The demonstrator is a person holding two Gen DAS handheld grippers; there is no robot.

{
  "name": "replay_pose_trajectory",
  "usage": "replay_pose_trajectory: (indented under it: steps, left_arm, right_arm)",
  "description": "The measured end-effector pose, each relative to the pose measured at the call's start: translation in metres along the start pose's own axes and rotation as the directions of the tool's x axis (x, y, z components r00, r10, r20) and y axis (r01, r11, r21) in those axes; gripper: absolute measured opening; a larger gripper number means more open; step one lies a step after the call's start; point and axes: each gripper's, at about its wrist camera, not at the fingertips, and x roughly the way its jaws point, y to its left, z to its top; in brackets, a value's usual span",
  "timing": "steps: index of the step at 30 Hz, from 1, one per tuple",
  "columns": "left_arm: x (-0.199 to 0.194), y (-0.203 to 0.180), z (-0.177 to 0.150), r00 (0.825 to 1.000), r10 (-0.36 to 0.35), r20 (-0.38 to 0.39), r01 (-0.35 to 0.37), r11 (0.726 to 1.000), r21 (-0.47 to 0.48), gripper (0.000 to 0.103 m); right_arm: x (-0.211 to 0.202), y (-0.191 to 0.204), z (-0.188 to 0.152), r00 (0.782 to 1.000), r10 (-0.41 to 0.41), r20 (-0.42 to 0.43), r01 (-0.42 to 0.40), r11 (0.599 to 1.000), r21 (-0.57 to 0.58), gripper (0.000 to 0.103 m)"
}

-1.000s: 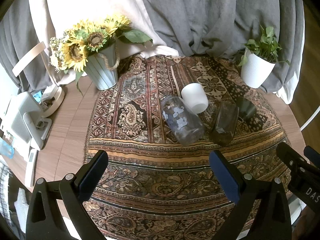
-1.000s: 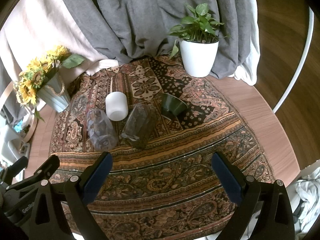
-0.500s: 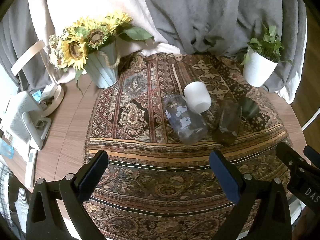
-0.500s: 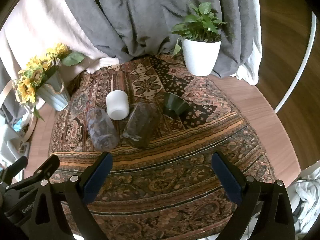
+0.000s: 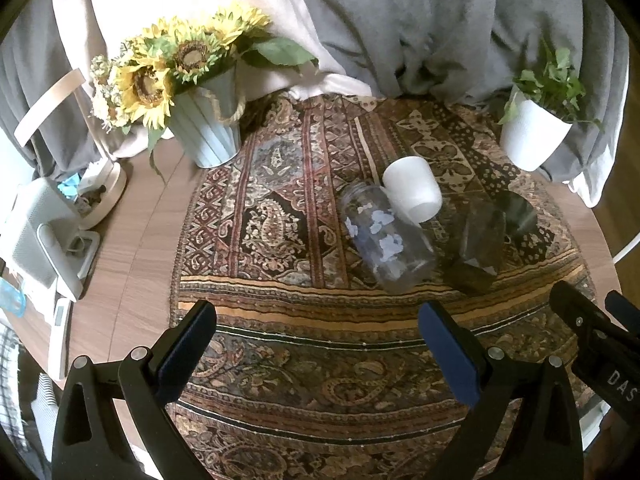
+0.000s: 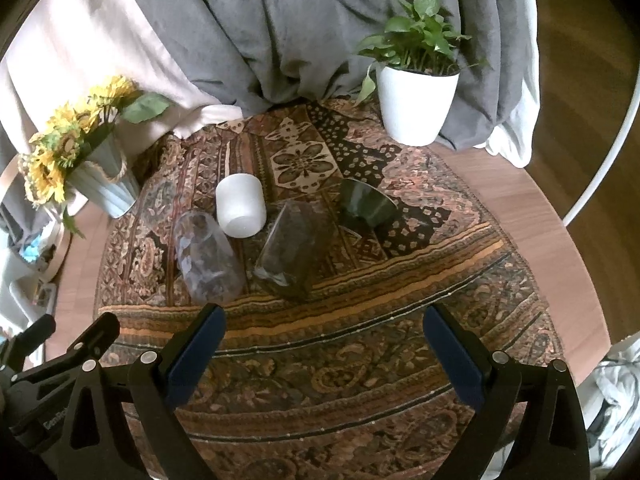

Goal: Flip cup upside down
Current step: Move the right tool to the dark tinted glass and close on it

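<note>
Four cups lie on their sides on a patterned cloth [image 5: 280,216]. A white cup [image 5: 412,188] [image 6: 241,210] lies at the back. A clear glass with pale blue flowers [image 5: 386,238] [image 6: 208,256] lies left of a dark smoky glass [image 5: 478,248] [image 6: 294,250]. A dark green cup [image 5: 518,210] [image 6: 366,204] lies at the right. My left gripper [image 5: 320,352] is open and empty, well short of the cups. My right gripper [image 6: 324,356] is open and empty, also short of them. Each gripper shows at the edge of the other's view.
A pale vase of sunflowers [image 5: 208,120] [image 6: 102,176] stands at the back left. A white pot with a green plant [image 5: 534,136] [image 6: 416,102] stands at the back right. Grey and white curtains [image 6: 280,32] hang behind the round wooden table [image 6: 552,248]. White devices [image 5: 44,240] sit at the left edge.
Both views have shifted slightly: the cups sit a little lower and to the right in the left wrist view. Nothing on the table has moved and both grippers stay open.
</note>
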Motion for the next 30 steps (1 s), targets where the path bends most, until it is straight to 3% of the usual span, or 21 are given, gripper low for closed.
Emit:
replay_pose_trajectory:
  steps: [25, 30]
  left_arm:
    - [0.098, 0.015, 0.018, 0.992, 0.035, -0.121, -0.036, 0.999, 0.001, 0.103]
    - [0.108, 0.015, 0.017, 0.99, 0.031, -0.139, -0.033, 0.999, -0.007, 0.103]
  right_arm:
    - [0.123, 0.033, 0.019, 0.995, -0.038, -0.097, 0.045, 0.997, 0.065, 0.083]
    - [0.138, 0.039, 0.017, 0.992, -0.04, -0.121, 0.045, 0.998, 0.041, 0.072]
